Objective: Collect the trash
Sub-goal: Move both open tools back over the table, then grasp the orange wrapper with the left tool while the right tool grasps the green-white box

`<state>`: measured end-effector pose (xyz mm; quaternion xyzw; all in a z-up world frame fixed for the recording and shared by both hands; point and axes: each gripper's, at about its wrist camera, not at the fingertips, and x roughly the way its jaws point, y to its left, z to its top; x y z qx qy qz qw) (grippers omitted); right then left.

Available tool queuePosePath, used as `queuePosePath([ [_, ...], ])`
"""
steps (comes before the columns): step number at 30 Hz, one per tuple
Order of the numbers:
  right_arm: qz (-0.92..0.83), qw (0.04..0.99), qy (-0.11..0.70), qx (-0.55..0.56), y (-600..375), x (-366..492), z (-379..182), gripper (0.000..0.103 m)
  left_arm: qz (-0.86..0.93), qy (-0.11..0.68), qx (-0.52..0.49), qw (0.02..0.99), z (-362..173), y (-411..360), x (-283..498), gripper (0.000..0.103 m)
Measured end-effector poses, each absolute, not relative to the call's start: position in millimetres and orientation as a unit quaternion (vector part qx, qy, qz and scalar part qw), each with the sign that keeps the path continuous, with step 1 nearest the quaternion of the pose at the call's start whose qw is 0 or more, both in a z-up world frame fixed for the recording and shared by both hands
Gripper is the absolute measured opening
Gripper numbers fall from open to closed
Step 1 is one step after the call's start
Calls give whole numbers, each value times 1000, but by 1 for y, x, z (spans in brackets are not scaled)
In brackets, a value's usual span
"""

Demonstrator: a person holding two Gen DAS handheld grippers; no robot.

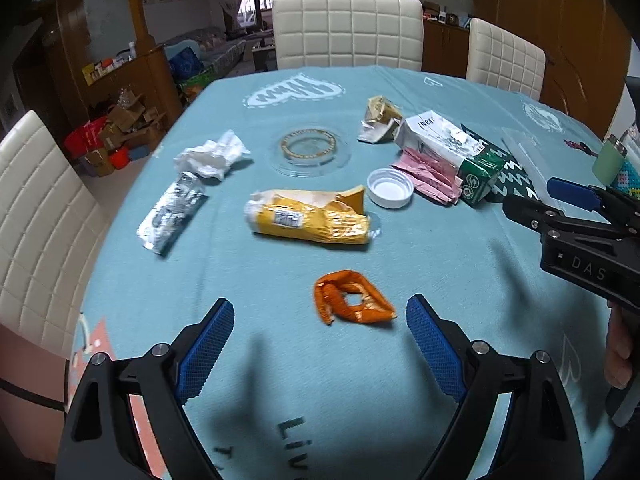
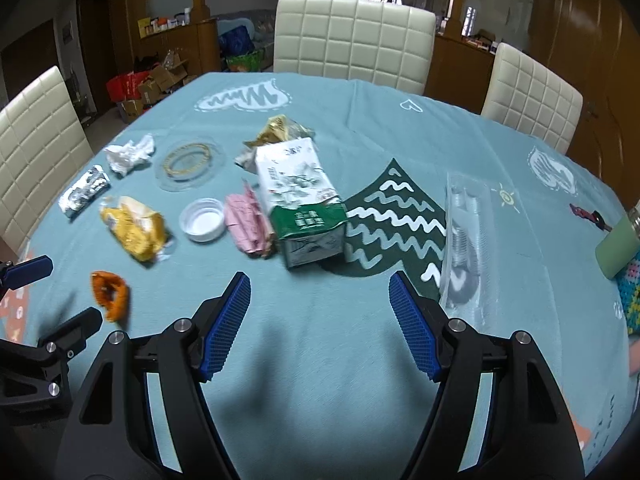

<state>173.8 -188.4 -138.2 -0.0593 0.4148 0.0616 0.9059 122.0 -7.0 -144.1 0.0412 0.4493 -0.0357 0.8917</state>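
The left gripper (image 1: 320, 344) hangs released above the orange wrapper (image 1: 352, 298) on the bench (image 1: 440, 264); the thin foil may slip flat under its pads. The right gripper (image 2: 320, 320), released too, could knock the milk carton (image 2: 300, 200) over.

Desk (image 1: 400, 380), near edge: bare cloth, open passage. Mid-desk: orange wrapper (image 1: 352, 298), yellow packet (image 1: 308, 218), white cap (image 1: 390, 188), carton (image 2: 298, 196) crowd together. Cream chairs (image 2: 352, 36) ring the far sides.

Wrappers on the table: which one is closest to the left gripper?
The small orange wrapper, crumpled just ahead of the open left gripper. The yellow wrapper and silver one lie farther off.
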Motion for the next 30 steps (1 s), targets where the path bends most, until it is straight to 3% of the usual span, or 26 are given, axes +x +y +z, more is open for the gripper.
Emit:
queuePosePath([
  [7,80,898,428,-66,-188,204,-152,72,-28,455,55,888,-153,-20,133,83],
  [12,89,894,434,-65,-184,224,-158,72,-33,466,66,882,-157,-22,137,55],
  [13,90,894,435,-63,-184,225,-159,67,-34,470,66,880,-158,-22,138,43],
  [15,95,890,442,-57,-185,228,-163,53,-35,472,65,878,-159,-21,140,37],
  [17,93,890,443,-53,-186,227,-164,53,-36,468,69,880,-157,-22,142,30],
  [30,63,922,375,-74,-184,178,-127,51,-36,437,55,897,-135,-12,127,26],
])
